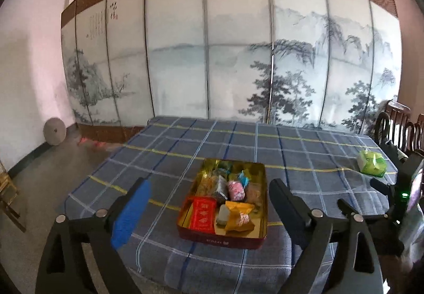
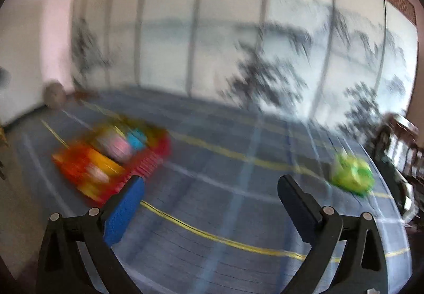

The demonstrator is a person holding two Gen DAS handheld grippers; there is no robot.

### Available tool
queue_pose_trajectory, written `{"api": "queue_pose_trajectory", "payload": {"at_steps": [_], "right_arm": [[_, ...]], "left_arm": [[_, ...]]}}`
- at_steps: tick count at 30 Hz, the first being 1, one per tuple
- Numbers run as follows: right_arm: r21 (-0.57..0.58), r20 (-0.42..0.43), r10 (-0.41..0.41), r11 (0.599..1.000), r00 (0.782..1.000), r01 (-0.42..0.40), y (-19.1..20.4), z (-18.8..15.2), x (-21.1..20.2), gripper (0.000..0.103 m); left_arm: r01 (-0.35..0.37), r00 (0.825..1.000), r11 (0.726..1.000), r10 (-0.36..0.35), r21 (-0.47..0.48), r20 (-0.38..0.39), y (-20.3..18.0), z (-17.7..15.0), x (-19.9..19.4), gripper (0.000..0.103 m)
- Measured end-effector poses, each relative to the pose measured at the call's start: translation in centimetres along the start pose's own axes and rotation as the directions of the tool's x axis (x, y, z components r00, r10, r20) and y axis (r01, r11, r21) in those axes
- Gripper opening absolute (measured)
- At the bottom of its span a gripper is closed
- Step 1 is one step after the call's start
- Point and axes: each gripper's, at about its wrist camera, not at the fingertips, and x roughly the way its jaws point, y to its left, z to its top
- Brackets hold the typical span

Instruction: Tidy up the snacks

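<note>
A red tin with a gold inside sits on the blue plaid tablecloth and holds several wrapped snacks: a red packet, an orange packet, a pink one. My left gripper is open and empty, hovering just before the tin. In the right wrist view, which is motion-blurred, the tin lies to the left. My right gripper is open and empty above the cloth. A green packet lies to its right, also at the far right in the left wrist view.
A painted folding screen stands behind the table. Dark wooden chairs stand at the right edge. A black device with a green light is at the right. Bare floor lies to the left of the table.
</note>
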Motion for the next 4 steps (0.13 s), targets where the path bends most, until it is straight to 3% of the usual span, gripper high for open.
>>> {"api": "queue_pose_trajectory", "payload": {"at_steps": [4], "right_arm": [[0.045, -0.121, -0.082, 0.995, 0.989, 0.088, -5.2, -1.6, 4.4, 0.099]], "left_arm": [[-0.008, 0.995, 1.0, 0.006, -0.021, -0.096, 0.8, -0.2, 2.3, 0.1]]}}
